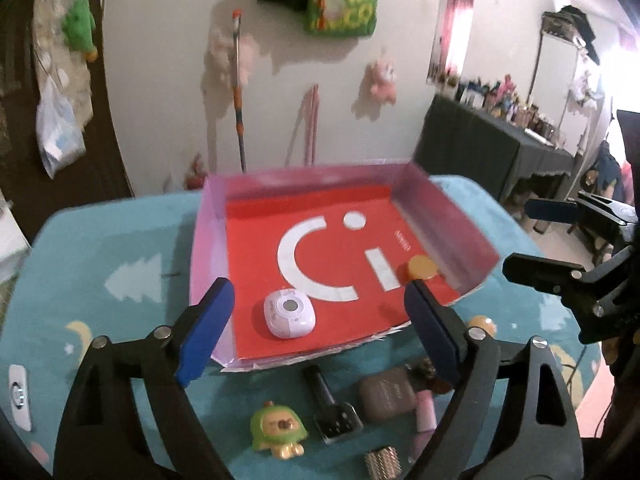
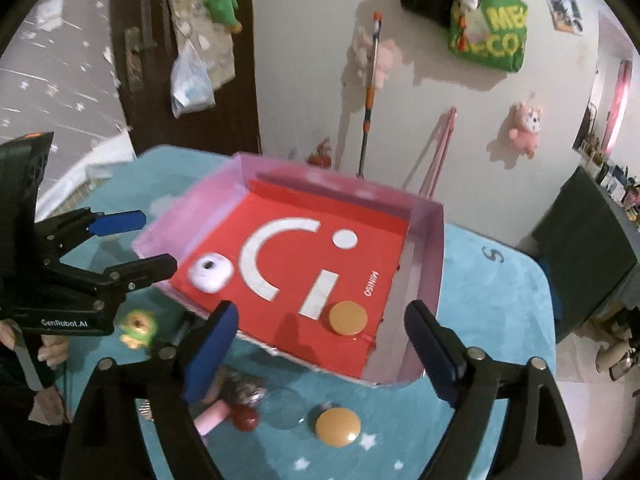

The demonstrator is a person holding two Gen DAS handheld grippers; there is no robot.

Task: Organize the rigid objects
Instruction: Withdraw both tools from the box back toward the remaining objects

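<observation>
White wall, dark wooden door, dark-draped side table, teal tablecloth.

Black tool, blue pads

Red tray — white logo — teal cloth.

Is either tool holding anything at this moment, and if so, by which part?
Nothing is held. The left tool and right tool both stand open and empty above the red tray.
</observation>
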